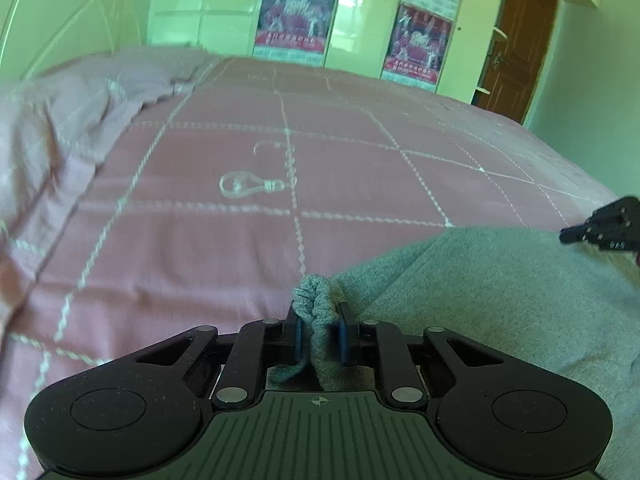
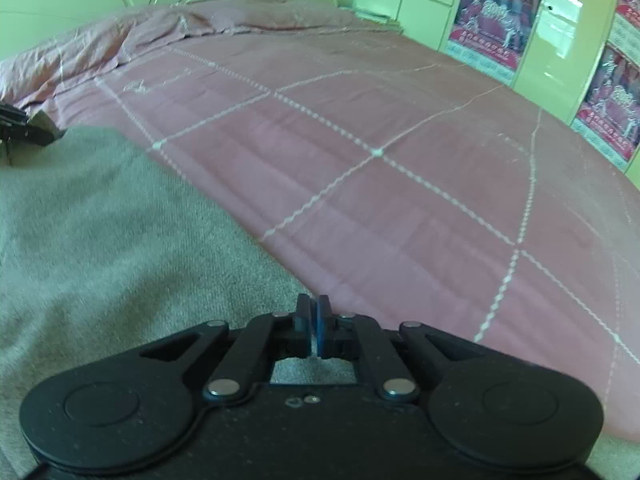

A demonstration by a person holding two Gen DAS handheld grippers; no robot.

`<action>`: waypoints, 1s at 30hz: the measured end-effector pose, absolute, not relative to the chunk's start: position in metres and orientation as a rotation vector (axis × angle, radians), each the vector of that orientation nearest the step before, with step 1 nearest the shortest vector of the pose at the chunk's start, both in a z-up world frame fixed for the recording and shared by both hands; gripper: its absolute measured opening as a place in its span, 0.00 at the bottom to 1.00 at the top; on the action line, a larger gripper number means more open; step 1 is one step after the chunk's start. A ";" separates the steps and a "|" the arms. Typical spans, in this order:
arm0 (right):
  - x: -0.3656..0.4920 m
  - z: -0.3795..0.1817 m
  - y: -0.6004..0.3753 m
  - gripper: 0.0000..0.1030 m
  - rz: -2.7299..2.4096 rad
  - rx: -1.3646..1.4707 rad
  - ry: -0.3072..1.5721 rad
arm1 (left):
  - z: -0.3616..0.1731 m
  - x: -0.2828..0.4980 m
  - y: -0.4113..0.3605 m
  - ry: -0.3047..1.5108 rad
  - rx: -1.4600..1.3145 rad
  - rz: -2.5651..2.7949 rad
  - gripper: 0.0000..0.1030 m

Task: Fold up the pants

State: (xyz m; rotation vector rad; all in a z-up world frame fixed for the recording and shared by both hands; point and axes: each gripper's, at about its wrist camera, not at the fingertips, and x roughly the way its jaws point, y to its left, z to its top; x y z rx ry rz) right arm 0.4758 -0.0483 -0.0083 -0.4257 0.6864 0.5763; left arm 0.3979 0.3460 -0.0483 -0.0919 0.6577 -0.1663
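Note:
Grey pants (image 1: 480, 280) lie on the pink bedspread (image 1: 240, 200) at the lower right of the left wrist view. My left gripper (image 1: 319, 312) is shut on a bunched, twisted corner of the pants, which sticks up between the pads. In the right wrist view the pants (image 2: 100, 220) fill the lower left. My right gripper (image 2: 313, 304) is shut at their near edge, with a thin pale sliver of fabric between the pads. Each gripper shows at the border of the other's view: the right gripper (image 1: 600, 230) and the left gripper (image 2: 28, 128).
The bedspread (image 2: 400, 180) has a white stitched grid and a light-bulb motif (image 1: 248, 186). Rumpled pink pillows (image 1: 60, 112) lie at the head end. Behind the bed stand a pale wardrobe with posters (image 1: 296, 12) and a brown door (image 1: 520, 40).

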 end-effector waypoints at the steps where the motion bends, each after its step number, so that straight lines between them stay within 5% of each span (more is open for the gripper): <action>1: 0.469 0.000 -0.052 0.00 0.580 -0.416 0.663 | -0.042 0.392 0.346 0.618 -0.081 -0.174 0.15; 15: 0.305 0.089 -0.093 0.00 0.600 -0.480 0.434 | 0.039 0.271 0.339 0.334 0.007 -0.310 0.15; 25: 0.194 0.020 -0.096 0.00 0.552 -0.625 0.477 | 0.007 0.153 0.282 0.379 0.140 -0.257 0.16; 28: 0.176 0.006 -0.093 0.08 0.542 -0.589 0.497 | 0.000 0.132 0.271 0.402 0.109 -0.193 0.22; 30: 0.170 0.011 -0.096 0.13 0.520 -0.524 0.486 | 0.006 0.126 0.264 0.430 0.106 -0.138 0.40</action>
